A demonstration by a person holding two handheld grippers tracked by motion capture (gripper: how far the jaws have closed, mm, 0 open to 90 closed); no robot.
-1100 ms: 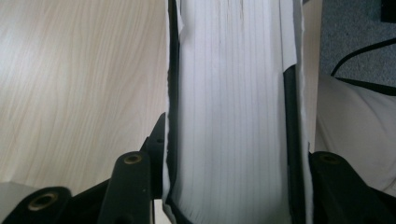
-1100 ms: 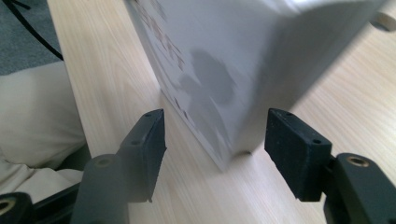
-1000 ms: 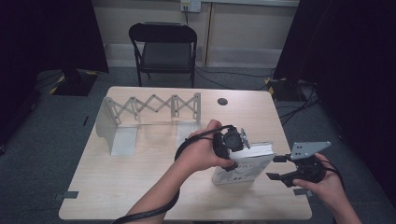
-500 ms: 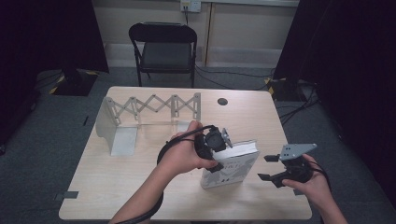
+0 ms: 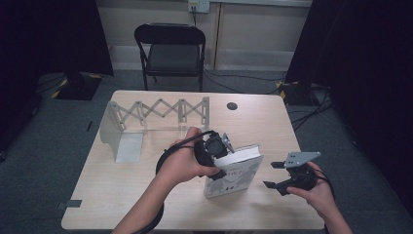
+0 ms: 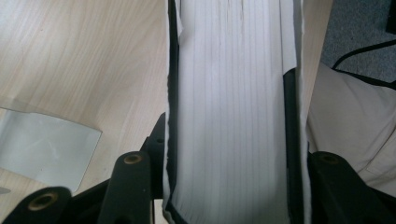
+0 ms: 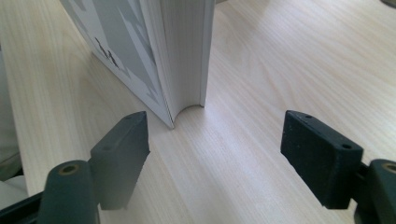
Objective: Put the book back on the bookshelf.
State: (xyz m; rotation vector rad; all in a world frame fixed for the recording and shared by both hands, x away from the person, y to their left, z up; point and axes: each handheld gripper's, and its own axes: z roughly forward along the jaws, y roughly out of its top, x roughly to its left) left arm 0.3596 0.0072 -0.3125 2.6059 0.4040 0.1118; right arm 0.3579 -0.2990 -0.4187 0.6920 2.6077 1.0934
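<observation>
Near the middle of the table (image 5: 122,195), I see the book (image 5: 234,175) standing upright on its lower edge, cover facing the person. My left tongs (image 5: 221,153) clamp it from above, jaws pressed against both covers with the page block between them. My right tongs (image 5: 277,174) sit just beside the book's right edge, jaws spread wide, touching nothing. An extending metal rack (image 5: 156,111) stands well apart at the far left.

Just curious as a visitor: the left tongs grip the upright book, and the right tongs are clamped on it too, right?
Not quite. The left tongs do grip the upright book, but the right tongs are open and clear of it, as the right gripper view shows.
</observation>
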